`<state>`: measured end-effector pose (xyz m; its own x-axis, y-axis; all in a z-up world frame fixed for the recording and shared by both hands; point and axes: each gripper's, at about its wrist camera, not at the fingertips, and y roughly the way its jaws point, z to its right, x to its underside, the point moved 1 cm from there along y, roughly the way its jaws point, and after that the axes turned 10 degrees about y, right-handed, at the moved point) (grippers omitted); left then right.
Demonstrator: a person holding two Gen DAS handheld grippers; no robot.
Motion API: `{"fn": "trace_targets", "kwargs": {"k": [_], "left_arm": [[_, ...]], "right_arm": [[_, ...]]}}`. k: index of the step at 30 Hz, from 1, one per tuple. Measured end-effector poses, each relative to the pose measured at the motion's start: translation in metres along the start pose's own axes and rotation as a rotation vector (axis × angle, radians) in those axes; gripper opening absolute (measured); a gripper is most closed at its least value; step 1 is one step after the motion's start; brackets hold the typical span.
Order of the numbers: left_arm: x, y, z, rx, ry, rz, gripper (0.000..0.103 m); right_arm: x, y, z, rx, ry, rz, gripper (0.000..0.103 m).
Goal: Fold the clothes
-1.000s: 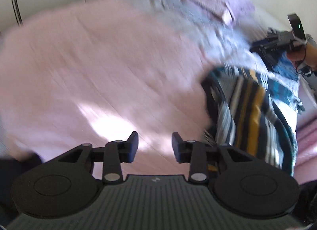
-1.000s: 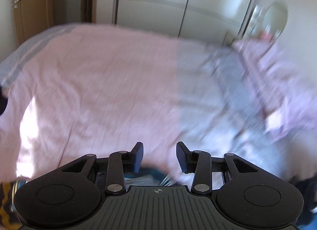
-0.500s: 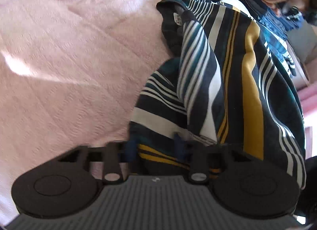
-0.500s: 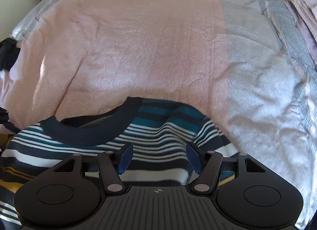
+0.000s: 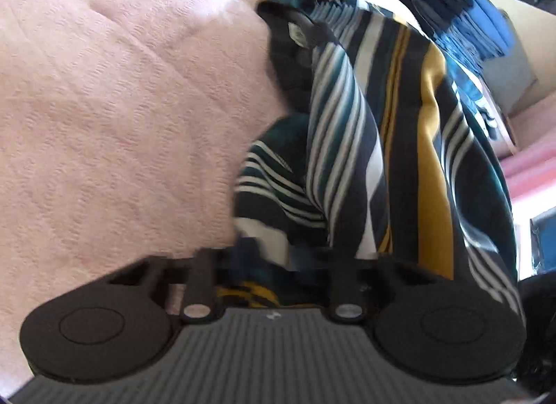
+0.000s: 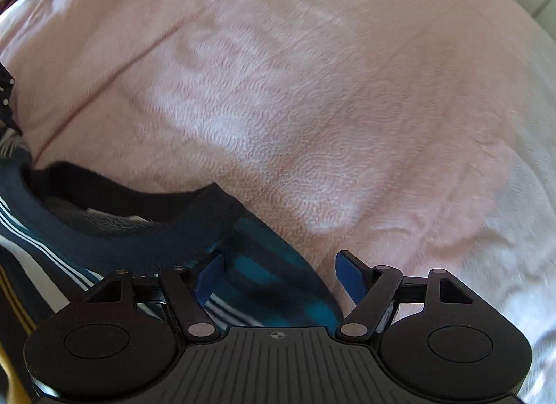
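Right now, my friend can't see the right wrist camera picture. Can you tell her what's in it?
The right gripper is open, its blue fingertips on either side of the shoulder of a striped shirt lying on a pink bedspread. The shirt's dark collar curves to the left, and the bedspread fills the rest of the picture.

No readable text; neck tag (image 5: 297, 31) of striped shirt (image 5: 382, 146) blurred.
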<state>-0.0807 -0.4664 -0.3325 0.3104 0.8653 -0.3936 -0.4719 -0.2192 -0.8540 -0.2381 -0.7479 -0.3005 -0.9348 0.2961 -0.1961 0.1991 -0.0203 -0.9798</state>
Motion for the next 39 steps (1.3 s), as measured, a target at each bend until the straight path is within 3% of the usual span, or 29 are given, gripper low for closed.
{"fn": "trace_targets", "kwargs": {"k": [1,2,4,7,11,14,16,18,20,23,27,29,35,37,39], "left_arm": [[-0.001,-0.01,0.001,-0.006,0.003,0.024,0.006],[-0.002,-0.02,0.002,-0.014,0.006,0.048,0.006],[-0.004,-0.052,-0.001,-0.067,-0.009,0.111,0.005],[-0.006,-0.116,-0.02,-0.198,-0.06,0.218,0.005],[-0.009,-0.179,-0.065,-0.367,-0.111,0.303,0.005],[-0.012,-0.184,-0.106,-0.406,-0.178,0.328,0.007],[-0.014,-0.161,-0.13,-0.415,-0.208,0.281,0.013],[-0.016,-0.139,-0.148,-0.46,-0.239,0.221,0.014],[-0.017,-0.124,-0.159,-0.517,-0.27,0.164,0.014],[-0.005,-0.131,-0.159,-0.515,-0.329,0.219,0.015],[0.004,-0.135,-0.136,-0.472,-0.28,0.223,0.028],[0.024,-0.138,-0.126,-0.471,-0.297,0.189,0.034],[0.085,-0.145,-0.096,-0.466,-0.348,0.087,0.034],[0.11,-0.155,-0.084,-0.493,-0.367,0.042,0.034],[0.142,-0.176,-0.07,-0.54,-0.398,0.0,0.035]], "right_arm": [[0.0,0.004,0.003,-0.025,0.019,-0.023,0.061],[0.001,0.008,0.006,-0.049,0.038,-0.046,0.035],[0.009,-0.003,0.006,-0.044,0.07,-0.035,0.005],[0.023,-0.047,0.003,-0.044,0.086,0.052,0.004],[0.022,-0.123,0.019,0.052,0.148,0.261,0.004],[0.009,-0.137,0.041,0.077,0.207,0.365,0.005],[0.001,-0.118,0.05,0.066,0.237,0.389,0.005],[-0.001,-0.095,0.056,0.054,0.309,0.38,0.015],[0.003,-0.082,0.057,0.056,0.395,0.379,0.048],[0.015,-0.07,0.052,0.058,0.486,0.37,0.052],[0.05,-0.075,0.021,0.039,0.51,0.336,0.053],[0.07,-0.075,0.003,-0.001,0.572,0.322,0.054],[0.124,-0.063,-0.058,-0.131,0.64,0.218,0.062],[0.141,-0.055,-0.073,-0.085,0.631,0.158,0.063],[0.15,-0.06,-0.086,-0.027,0.636,0.156,0.063]]}}
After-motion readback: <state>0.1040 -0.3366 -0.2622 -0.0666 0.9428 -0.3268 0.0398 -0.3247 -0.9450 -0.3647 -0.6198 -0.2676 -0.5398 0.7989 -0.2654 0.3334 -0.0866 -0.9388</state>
